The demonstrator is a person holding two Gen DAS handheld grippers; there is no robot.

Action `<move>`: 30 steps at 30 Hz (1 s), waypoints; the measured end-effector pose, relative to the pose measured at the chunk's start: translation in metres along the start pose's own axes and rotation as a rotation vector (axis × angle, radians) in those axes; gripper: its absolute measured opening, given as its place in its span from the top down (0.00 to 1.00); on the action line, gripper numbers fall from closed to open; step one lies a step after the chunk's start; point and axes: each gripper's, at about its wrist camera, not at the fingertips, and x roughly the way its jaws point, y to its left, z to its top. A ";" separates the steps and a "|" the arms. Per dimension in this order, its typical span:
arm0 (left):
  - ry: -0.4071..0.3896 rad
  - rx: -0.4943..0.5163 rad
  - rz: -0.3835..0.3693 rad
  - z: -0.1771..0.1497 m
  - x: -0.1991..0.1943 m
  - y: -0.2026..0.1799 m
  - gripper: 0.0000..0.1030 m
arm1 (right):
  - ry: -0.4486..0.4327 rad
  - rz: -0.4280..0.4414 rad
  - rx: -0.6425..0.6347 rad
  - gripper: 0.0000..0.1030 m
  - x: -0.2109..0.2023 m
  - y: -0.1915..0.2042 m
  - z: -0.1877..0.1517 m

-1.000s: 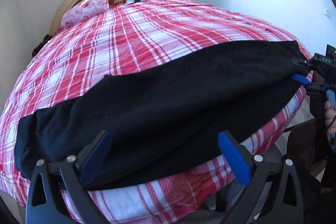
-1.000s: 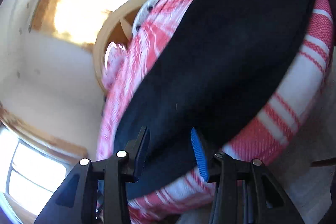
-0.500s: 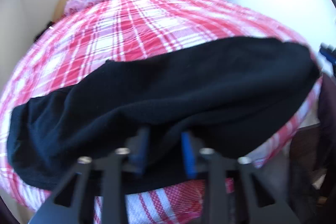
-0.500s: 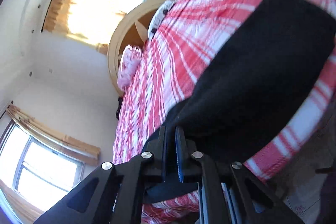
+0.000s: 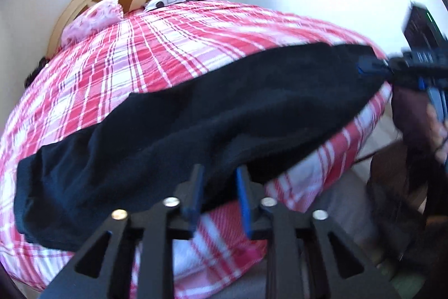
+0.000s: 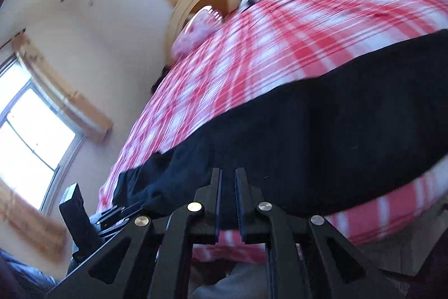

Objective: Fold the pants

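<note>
Left wrist view: the left gripper (image 5: 217, 192) fingers have just eased slightly wider yet clasp the black pants (image 5: 196, 114), whose near hem lies between them on the plaid bed (image 5: 168, 46).

Right wrist view: the right gripper (image 6: 227, 201) fingers are clenched on the pants' (image 6: 322, 131) near edge.

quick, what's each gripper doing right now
left gripper: closed on the near edge of the black pants, its fingers having just eased apart a little.
right gripper: shut on the pants' edge.
</note>
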 end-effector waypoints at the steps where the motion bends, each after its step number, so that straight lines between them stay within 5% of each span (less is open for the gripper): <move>1: 0.005 0.008 -0.001 -0.002 0.000 0.002 0.61 | 0.020 0.013 -0.017 0.89 0.007 0.005 -0.006; 4: 0.009 -0.002 0.017 -0.017 -0.010 0.017 0.58 | 0.056 0.004 -0.090 0.89 0.040 0.021 -0.004; 9: -0.007 -0.240 0.127 -0.036 -0.030 0.086 0.48 | 0.129 0.066 -0.184 0.89 0.073 0.043 -0.021; 14: -0.017 -0.477 0.362 -0.057 -0.050 0.163 0.38 | 0.327 0.018 -0.301 0.89 0.114 0.055 -0.053; 18: -0.010 -0.618 0.542 -0.074 -0.061 0.213 0.36 | 0.361 -0.001 -0.318 0.89 0.110 0.063 -0.041; 22: -0.044 -0.712 0.520 -0.082 -0.055 0.234 0.35 | 0.259 0.087 -0.306 0.85 0.101 0.078 -0.025; 24: -0.055 -0.753 0.444 -0.082 -0.044 0.238 0.30 | 0.221 0.146 -0.277 0.51 0.109 0.085 -0.014; 26: -0.039 -0.769 0.421 -0.082 -0.028 0.239 0.29 | 0.186 0.180 -0.256 0.37 0.121 0.094 -0.008; 28: -0.025 -0.803 0.372 -0.084 -0.015 0.237 0.27 | 0.170 0.198 -0.255 0.37 0.132 0.105 0.001; 30: -0.042 -0.760 0.403 -0.082 -0.011 0.228 0.25 | 0.185 0.203 -0.263 0.37 0.148 0.116 0.010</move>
